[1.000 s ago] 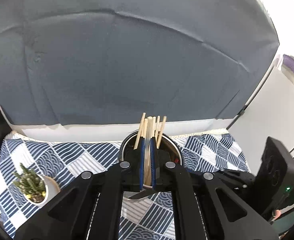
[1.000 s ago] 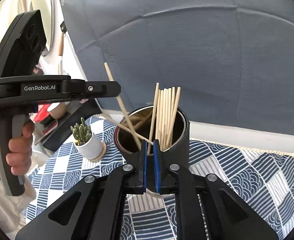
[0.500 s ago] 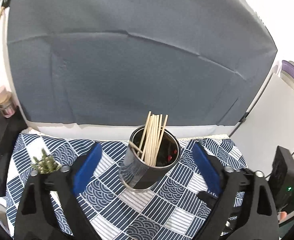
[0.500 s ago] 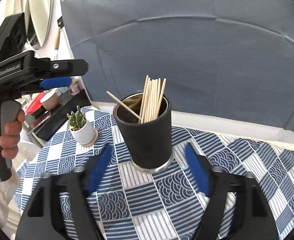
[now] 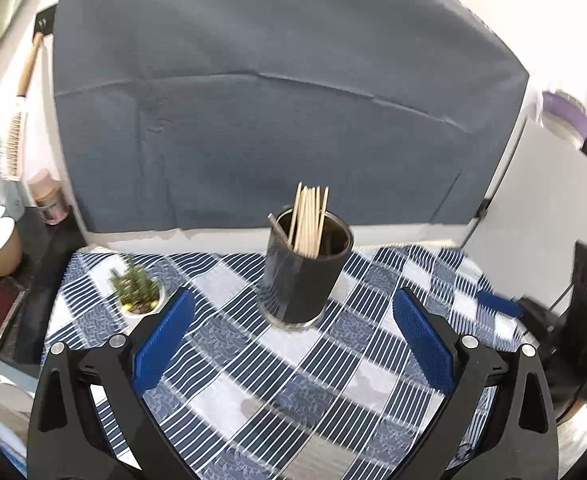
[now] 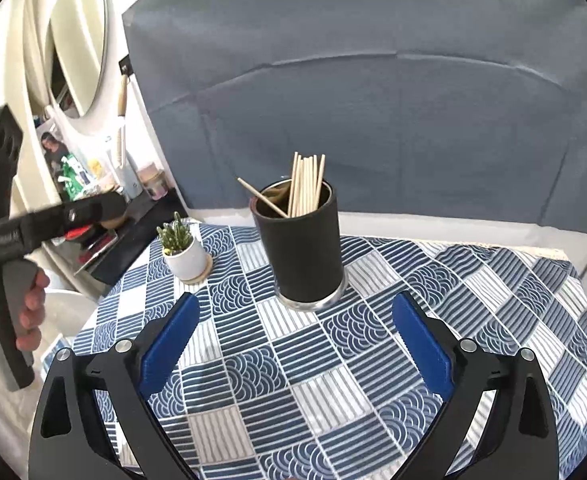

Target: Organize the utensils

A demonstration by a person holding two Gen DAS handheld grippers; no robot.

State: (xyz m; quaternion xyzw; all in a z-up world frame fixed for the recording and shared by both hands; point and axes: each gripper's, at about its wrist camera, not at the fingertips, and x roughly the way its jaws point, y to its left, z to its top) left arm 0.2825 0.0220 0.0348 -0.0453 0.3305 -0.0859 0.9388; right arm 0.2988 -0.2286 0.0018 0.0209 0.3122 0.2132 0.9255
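A: In the left wrist view, how does the left gripper (image 5: 293,312) stand?

B: Its jaws are spread wide, blue pads (image 5: 161,344) facing inward, with nothing between them. It hovers above the blue-and-white patterned tablecloth (image 5: 233,360).

A: Where is the task's thing?

B: The black cylindrical holder (image 5: 303,276) stands upright on the tablecloth at 12 o'clock from the gripper, beyond the fingertips and apart from both. A bundle of wooden chopsticks (image 5: 309,220) rises from its mouth, leaning slightly toward 1 o'clock.

A: And the right gripper (image 6: 295,312)?

B: Likewise parted, holding nothing. In the right wrist view the same holder (image 6: 301,252) sits at 12 o'clock, clear of the fingers. The chopsticks (image 6: 307,184) stand together at the centre of the rim, while a single chopstick (image 6: 261,196) lies across the opening, its tip pointing toward 10 o'clock.

A: What else appears?

B: A small potted succulent (image 6: 179,248) in a white pot rests on a round coaster at 10 o'clock from the holder, near it but not touching. In the left wrist view the plant (image 5: 135,288) lies just beyond the left finger. In the right wrist view the left gripper (image 6: 93,210) enters at 9 o'clock, its handle grasped by a hand (image 6: 29,308). A grey-blue backdrop (image 6: 373,100) covers the wall behind the table, and a round mirror (image 6: 79,40) hangs at 10 o'clock.
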